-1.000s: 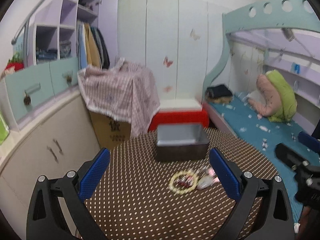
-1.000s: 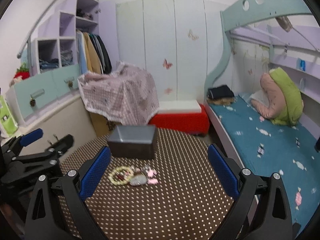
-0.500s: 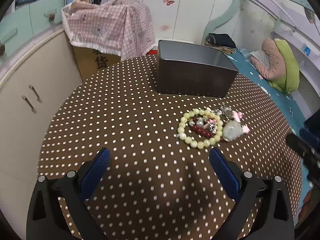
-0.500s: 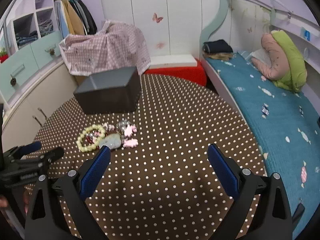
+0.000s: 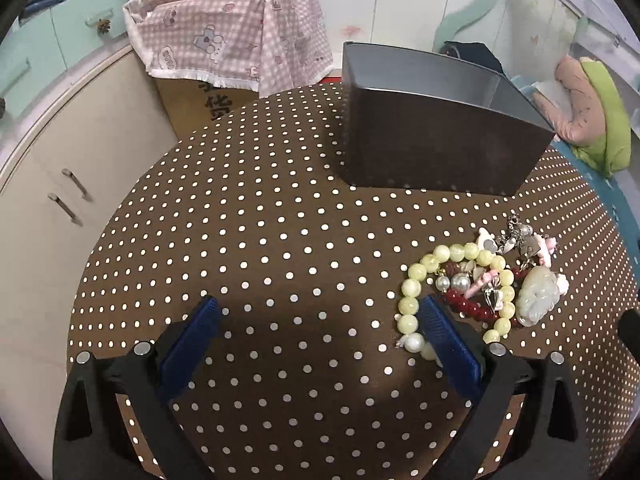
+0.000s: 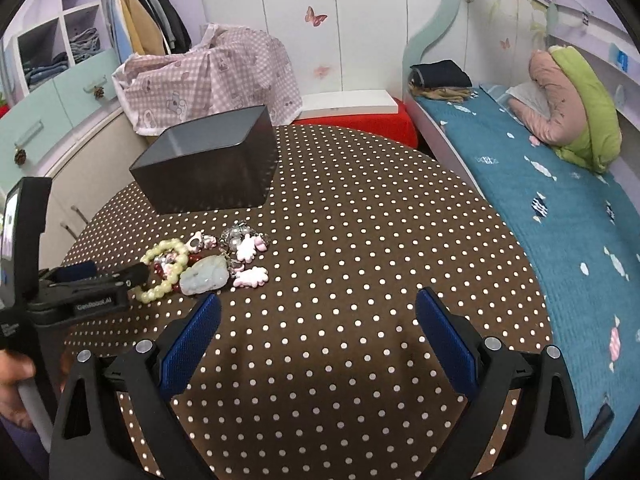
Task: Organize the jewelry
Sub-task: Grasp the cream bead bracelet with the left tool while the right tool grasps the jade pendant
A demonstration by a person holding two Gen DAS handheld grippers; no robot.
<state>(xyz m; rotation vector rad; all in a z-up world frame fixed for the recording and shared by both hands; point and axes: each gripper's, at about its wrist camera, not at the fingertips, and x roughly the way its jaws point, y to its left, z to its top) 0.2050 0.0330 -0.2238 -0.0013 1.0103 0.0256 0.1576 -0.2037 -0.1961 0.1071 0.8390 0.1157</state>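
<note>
The left gripper (image 5: 318, 330) is spread wide, one finger at the bracelet (image 5: 416, 280) in the jewelry pile in front of the empty box (image 5: 440, 144). Closing now may snag the tangled pieces and drag several. The right gripper (image 6: 318, 330) hangs open over bare table (image 6: 360, 220).

On the tabletop (image 5: 248, 240) a box (image 5: 436, 148) stood toward the far edge. Nearer the camera and to the right of it lay a pile of jewelry (image 5: 480, 284), a bead bracelet (image 5: 412, 284) on its left side and a carved pendant (image 5: 536, 298) on its right. The left gripper (image 5: 316, 340) hung over the tabletop, its right finger beside the bracelet. A bed (image 6: 560, 184) ran along the tabletop's right side.
</note>
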